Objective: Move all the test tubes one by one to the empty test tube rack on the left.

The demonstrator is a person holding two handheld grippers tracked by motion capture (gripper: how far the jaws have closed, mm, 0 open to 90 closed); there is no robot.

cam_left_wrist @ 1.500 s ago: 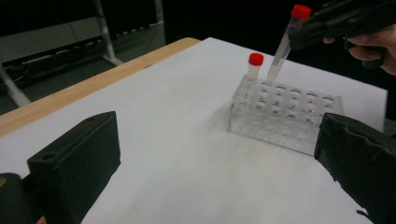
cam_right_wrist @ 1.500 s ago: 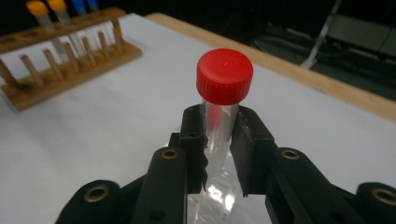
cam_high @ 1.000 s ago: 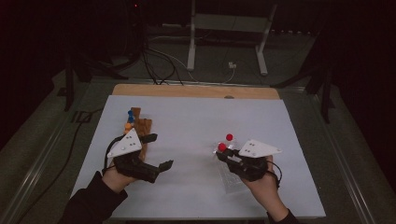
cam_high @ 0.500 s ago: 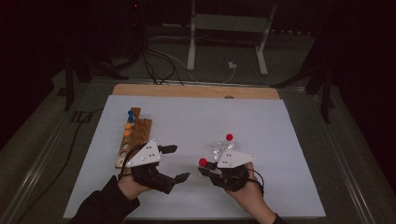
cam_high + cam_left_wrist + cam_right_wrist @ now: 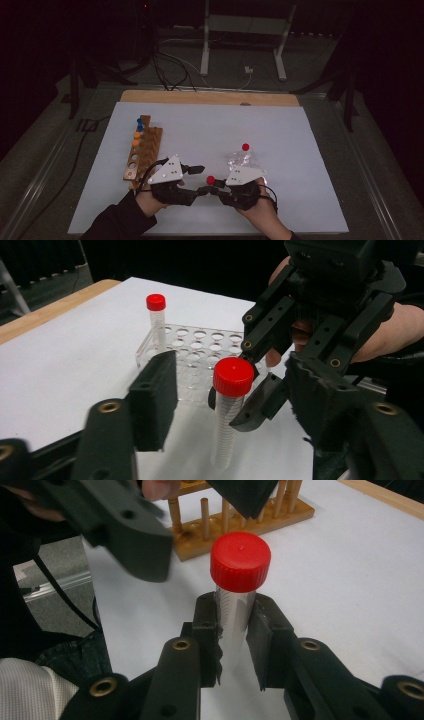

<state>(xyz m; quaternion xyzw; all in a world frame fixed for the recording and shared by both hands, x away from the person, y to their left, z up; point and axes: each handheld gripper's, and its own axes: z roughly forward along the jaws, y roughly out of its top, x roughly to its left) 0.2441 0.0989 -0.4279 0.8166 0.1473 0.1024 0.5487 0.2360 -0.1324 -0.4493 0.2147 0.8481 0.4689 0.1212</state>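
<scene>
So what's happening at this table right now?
A person works two handheld tongs. The right tongs grip a clear plastic tube with a red screw cap, upright. The left tongs have just been closing around its cap, pads not yet touching. A clear rack and a wooden rack stand nearby.

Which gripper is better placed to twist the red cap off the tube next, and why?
Left. The right gripper already clamps the tube upright by its body, while the left gripper, jaws just closing, straddles the red cap without pressing it yet.

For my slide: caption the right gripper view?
Right gripper clamps a red-capped tube; left gripper closes in above.
</scene>
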